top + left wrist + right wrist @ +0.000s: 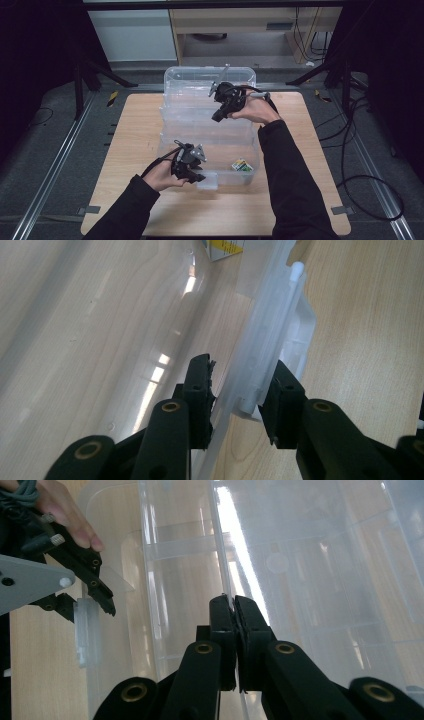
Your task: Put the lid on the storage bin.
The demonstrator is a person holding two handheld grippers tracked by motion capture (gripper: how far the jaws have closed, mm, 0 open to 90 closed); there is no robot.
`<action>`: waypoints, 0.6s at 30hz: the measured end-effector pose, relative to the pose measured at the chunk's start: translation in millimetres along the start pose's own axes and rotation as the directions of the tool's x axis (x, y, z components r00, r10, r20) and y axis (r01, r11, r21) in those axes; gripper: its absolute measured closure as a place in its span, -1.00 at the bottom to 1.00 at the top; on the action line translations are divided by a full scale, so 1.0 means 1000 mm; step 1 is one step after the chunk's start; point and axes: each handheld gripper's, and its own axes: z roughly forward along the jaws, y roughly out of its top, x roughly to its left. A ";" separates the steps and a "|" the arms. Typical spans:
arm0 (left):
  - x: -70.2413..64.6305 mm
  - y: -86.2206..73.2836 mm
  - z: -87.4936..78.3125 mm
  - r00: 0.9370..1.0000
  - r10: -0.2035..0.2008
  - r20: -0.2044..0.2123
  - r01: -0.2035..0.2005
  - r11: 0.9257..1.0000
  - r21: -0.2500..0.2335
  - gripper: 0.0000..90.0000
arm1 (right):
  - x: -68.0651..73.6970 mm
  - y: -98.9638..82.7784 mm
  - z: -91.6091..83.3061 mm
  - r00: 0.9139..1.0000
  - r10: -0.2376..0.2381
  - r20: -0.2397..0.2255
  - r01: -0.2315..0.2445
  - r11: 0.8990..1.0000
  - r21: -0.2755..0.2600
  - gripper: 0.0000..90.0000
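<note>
Desk (300, 200): one, pale wood, bearing one clear plastic box (207, 145) with its lid (210, 80) folded back at the far end.
Box contents: one small yellow-and-green packet (242, 165), near right corner.
Left hand-held gripper (197, 176): at the box's near wall, jaws partly open astride the rim and white latch (295, 335); pads close on the plastic.
Right hand-held gripper (218, 117): above the box's far part, jaws pressed together on a thin clear plastic edge (227, 575).
Hands: two, black sleeves.
</note>
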 end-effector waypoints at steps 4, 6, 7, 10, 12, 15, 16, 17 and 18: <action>0.000 0.000 0.000 1.000 -0.007 0.005 0.007 1.000 0.002 0.49 | 0.006 -0.002 -0.001 1.000 -0.010 0.004 0.010 1.000 -0.001 0.96; 0.000 0.000 0.000 1.000 -0.007 0.004 0.007 1.000 0.003 0.48 | 0.010 -0.002 -0.001 1.000 -0.014 0.007 0.014 1.000 -0.002 0.96; 0.000 0.000 0.000 1.000 -0.008 0.004 0.008 1.000 0.003 0.48 | 0.012 -0.002 -0.001 1.000 -0.013 0.009 0.013 1.000 -0.004 0.96; -0.001 0.000 0.000 1.000 -0.008 0.003 0.008 1.000 0.003 0.48 | 0.017 -0.005 0.000 1.000 -0.011 0.011 0.011 1.000 -0.019 0.96; -0.001 0.000 0.001 1.000 -0.008 0.003 0.008 1.000 0.003 0.48 | 0.020 -0.007 -0.001 1.000 -0.008 0.017 0.008 1.000 -0.026 0.96; -0.001 0.000 0.000 1.000 -0.008 0.004 0.008 1.000 0.003 0.48 | 0.024 -0.008 -0.001 1.000 -0.010 0.020 0.011 1.000 -0.029 0.96; -0.001 0.000 0.000 1.000 -0.008 0.003 0.008 1.000 0.003 0.48 | 0.025 -0.009 0.000 1.000 -0.012 0.020 0.012 0.999 -0.030 0.96; -0.001 0.000 0.000 1.000 -0.008 0.003 0.008 1.000 0.003 0.48 | 0.026 -0.009 0.000 1.000 -0.011 0.019 0.011 0.999 -0.030 0.96; -0.001 0.000 0.000 1.000 -0.008 0.003 0.008 1.000 0.002 0.48 | 0.027 -0.010 0.000 1.000 -0.013 0.018 0.014 0.999 -0.031 0.96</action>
